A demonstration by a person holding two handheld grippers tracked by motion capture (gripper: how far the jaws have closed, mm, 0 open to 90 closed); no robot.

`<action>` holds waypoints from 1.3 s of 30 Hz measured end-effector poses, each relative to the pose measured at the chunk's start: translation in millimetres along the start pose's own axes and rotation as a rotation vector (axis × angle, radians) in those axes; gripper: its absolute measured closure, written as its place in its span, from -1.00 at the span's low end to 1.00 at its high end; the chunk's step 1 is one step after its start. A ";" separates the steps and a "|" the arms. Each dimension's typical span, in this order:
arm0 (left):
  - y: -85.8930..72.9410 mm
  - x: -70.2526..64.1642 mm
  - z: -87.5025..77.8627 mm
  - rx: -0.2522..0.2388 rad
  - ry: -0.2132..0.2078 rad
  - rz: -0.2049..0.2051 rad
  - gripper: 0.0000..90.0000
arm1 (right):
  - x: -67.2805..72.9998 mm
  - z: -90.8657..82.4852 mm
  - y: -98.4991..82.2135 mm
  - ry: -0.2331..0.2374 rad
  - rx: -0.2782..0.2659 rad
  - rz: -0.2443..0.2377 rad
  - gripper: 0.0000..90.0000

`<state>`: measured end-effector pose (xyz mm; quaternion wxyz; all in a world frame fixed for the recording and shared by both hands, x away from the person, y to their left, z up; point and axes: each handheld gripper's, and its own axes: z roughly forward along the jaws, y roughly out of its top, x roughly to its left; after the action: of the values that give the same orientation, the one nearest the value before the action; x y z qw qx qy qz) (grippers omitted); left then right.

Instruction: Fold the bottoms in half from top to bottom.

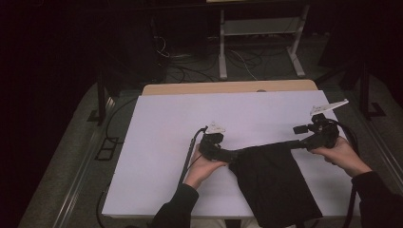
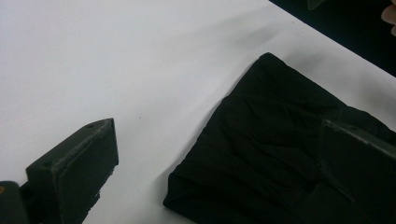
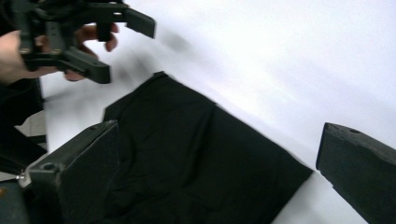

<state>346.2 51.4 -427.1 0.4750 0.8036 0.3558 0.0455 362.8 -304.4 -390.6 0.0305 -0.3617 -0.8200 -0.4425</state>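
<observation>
A folded black cloth (image 1: 273,183) lies on the white table (image 1: 166,142) near its front edge, right of the middle. My left gripper (image 1: 228,153) reaches in from the left at the cloth's upper left corner. In the left gripper view it (image 2: 215,135) stands open, one jaw over bare table and the other above the cloth (image 2: 271,154). My right gripper (image 1: 294,143) comes from the right at the cloth's upper right corner. It (image 3: 219,130) is open wide, its jaws astride the cloth (image 3: 196,154) and off it. Farther off there, the left gripper (image 3: 121,46) is open too.
A wooden strip (image 1: 228,87) runs along the table's far edge. Beyond it on the dark floor stand a white metal frame (image 1: 259,33) and loose cables (image 1: 190,71). The cloth's lower end reaches the table's front edge.
</observation>
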 end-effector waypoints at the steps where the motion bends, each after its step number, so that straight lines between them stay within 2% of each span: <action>1: -0.5 1.1 1.4 0.002 0.001 -0.006 -1.00 | -2.9 1.7 -0.6 -0.007 0.002 0.004 -1.00; 5: -2.4 4.5 6.1 0.014 0.001 -0.018 -1.00 | -13.1 9.0 -3.4 -0.032 0.025 0.018 -1.00; 9: -5.0 8.0 12.5 0.032 -0.005 -0.024 -1.00 | -23.1 16.3 -6.5 -0.039 0.029 0.034 -0.99; 11: -6.4 9.8 15.7 0.042 -0.003 -0.031 -1.00 | -27.2 19.9 -7.8 -0.036 0.035 0.037 -0.92; 22: -11.8 15.8 26.2 0.073 -0.018 -0.051 -1.00 | -41.9 33.6 -15.9 -0.041 0.063 0.061 -0.70; 29: -14.1 16.6 28.3 0.121 -0.027 -0.068 -1.00 | -49.3 38.9 -25.3 -0.043 0.075 0.071 -0.61; 35: -15.5 16.9 26.3 0.108 -0.033 -0.073 -0.79 | -51.4 41.2 -28.7 -0.035 0.084 0.056 -0.34; 39: -15.6 14.4 26.7 0.116 -0.051 -0.062 -0.55 | -51.6 43.7 -29.1 -0.020 0.083 0.040 -0.09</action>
<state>359.6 45.3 -457.9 0.4379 0.8191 0.3703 -0.0103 394.6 -311.0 -456.8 0.0462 -0.3810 -0.8304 -0.4039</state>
